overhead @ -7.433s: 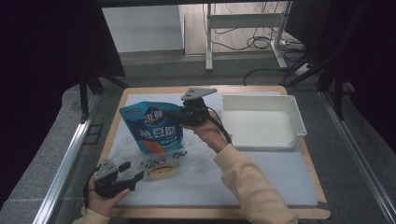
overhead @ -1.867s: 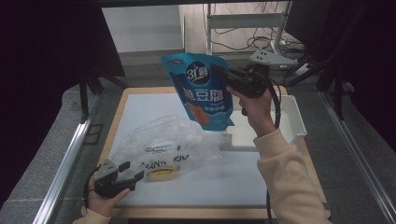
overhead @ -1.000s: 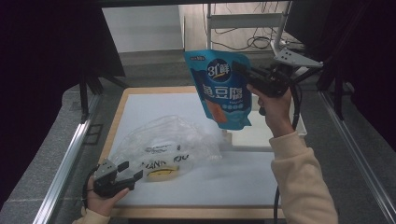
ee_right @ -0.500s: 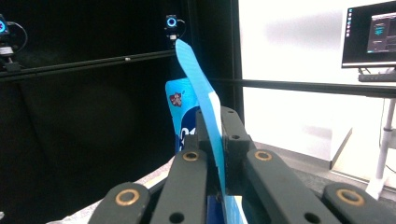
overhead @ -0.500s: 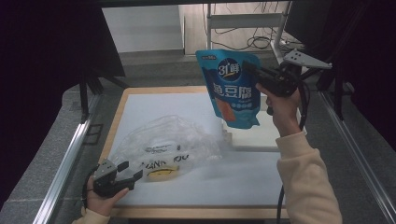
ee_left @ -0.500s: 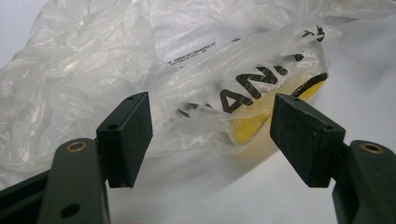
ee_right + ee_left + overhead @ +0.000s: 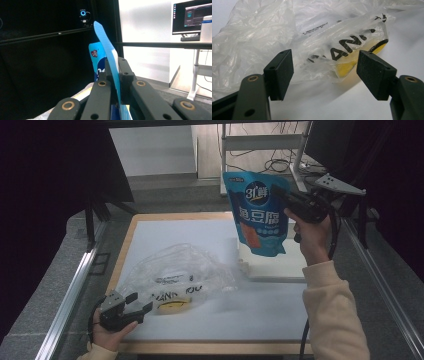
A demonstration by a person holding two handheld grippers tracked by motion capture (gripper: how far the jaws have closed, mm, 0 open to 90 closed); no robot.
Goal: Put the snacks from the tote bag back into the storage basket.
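Right hand-held gripper (image 7: 280, 196): raised in the air above the far right part of the tabletop, black body with a grey three-cornered plate on top and a cable trailing down past the cream sleeve. Jaws clamped tight on the edge of a glossy blue stand-up pouch (image 7: 260, 212) printed with white lettering and an orange picture panel. In the right gripper view the pouch (image 7: 110, 60) runs edge-on as a thin blue strip pinched between the two black jaws and rises above them.

Blue pouch, position: hanging upright from its right edge, clear of the surface, in front of and above a shallow white rectangular tray (image 7: 280, 267) that lies at the right of the tabletop.

Left hand-held gripper (image 7: 135, 306): low at the near left corner of the tabletop, held in a hand. Jaws wide apart, gripping nothing. In the left gripper view a crumpled clear plastic bag (image 7: 317, 47) with black lettering and a yellow patch lies between and beyond the two black pads (image 7: 283, 72); contact with either pad cannot be told.

Clear plastic bag (image 7: 175, 275): slumped on the white sheet (image 7: 170, 232) covering the wood-edged tabletop (image 7: 127, 240), left of the tray and apart from the pouch.
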